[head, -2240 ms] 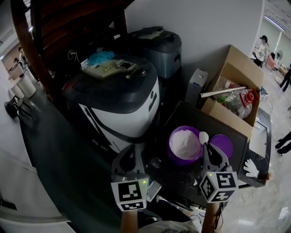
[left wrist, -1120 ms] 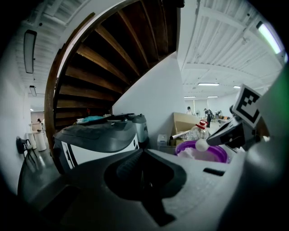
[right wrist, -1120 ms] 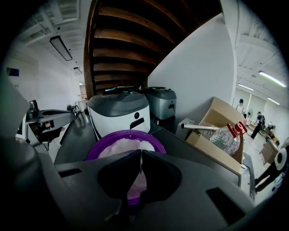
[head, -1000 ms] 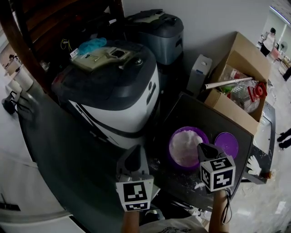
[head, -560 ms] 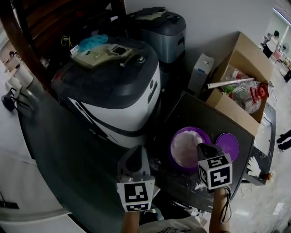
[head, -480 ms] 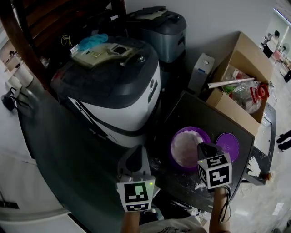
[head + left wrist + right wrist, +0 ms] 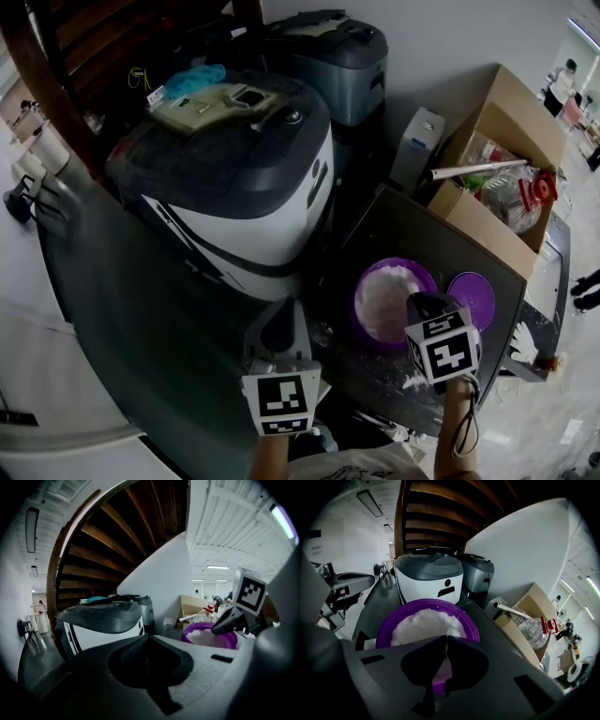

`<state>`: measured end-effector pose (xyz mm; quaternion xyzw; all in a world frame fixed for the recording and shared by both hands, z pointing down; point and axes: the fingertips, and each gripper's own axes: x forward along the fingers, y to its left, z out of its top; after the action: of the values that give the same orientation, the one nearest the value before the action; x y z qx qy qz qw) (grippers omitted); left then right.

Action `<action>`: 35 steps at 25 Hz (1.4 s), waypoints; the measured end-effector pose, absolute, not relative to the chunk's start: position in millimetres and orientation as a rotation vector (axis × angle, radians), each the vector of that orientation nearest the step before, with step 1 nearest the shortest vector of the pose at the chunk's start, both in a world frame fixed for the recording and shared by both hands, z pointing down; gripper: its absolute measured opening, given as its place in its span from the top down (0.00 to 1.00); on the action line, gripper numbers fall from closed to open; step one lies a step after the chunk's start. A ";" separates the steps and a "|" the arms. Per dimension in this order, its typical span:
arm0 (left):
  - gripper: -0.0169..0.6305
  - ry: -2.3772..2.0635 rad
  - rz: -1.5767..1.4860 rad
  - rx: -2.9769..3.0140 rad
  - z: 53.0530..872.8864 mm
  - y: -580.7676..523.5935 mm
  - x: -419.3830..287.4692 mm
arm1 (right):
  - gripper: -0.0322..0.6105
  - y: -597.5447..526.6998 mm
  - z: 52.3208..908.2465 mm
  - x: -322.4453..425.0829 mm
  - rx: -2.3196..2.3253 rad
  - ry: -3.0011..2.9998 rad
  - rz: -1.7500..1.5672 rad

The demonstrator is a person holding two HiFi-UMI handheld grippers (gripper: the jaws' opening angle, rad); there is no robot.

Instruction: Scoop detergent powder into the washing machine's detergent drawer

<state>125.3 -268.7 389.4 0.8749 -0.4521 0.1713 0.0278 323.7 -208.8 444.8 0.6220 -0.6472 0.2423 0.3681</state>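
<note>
A purple tub (image 7: pixel 361 292) full of white detergent powder (image 7: pixel 389 298) stands on a black table (image 7: pixel 441 246) to the right of the black-and-white washing machine (image 7: pixel 234 178). My right gripper (image 7: pixel 419 303) tilts over the tub's near right rim. In the right gripper view the right gripper (image 7: pixel 446 638) is shut on a thin white spoon handle, which points down at the powder (image 7: pixel 424 623); the spoon's bowl is hidden. My left gripper (image 7: pixel 278 321) hangs shut and empty in front of the machine, left of the tub. I cannot make out the machine's drawer.
A purple lid (image 7: pixel 473 295) lies right of the tub. Spilled powder (image 7: pixel 412 381) marks the table's near edge. An open cardboard box (image 7: pixel 497 178) with a bottle and a rod stands behind. A second grey machine (image 7: pixel 342 56) stands by the wall, under dark wooden stairs (image 7: pixel 117 541).
The right gripper has dropped and tipped over the tub's rim, and the white spoon bowl seen above the rim earlier is now out of sight. The left gripper has hardly moved.
</note>
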 end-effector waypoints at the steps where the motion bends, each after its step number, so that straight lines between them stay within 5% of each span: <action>1: 0.97 -1.397 0.529 2.700 389.6 -268.6 124.8 | 0.92 -208.5 445.2 322.8 1.586 -1.661 0.622; 35: 0.97 -1.426 0.522 2.683 387.6 -266.9 108.8 | 0.92 -204.8 454.2 282.7 1.296 -1.741 0.650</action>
<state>108.8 -266.9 387.6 0.8699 -0.4623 0.1692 0.0293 282.7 -204.8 454.2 0.5180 -0.6958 0.2598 0.4242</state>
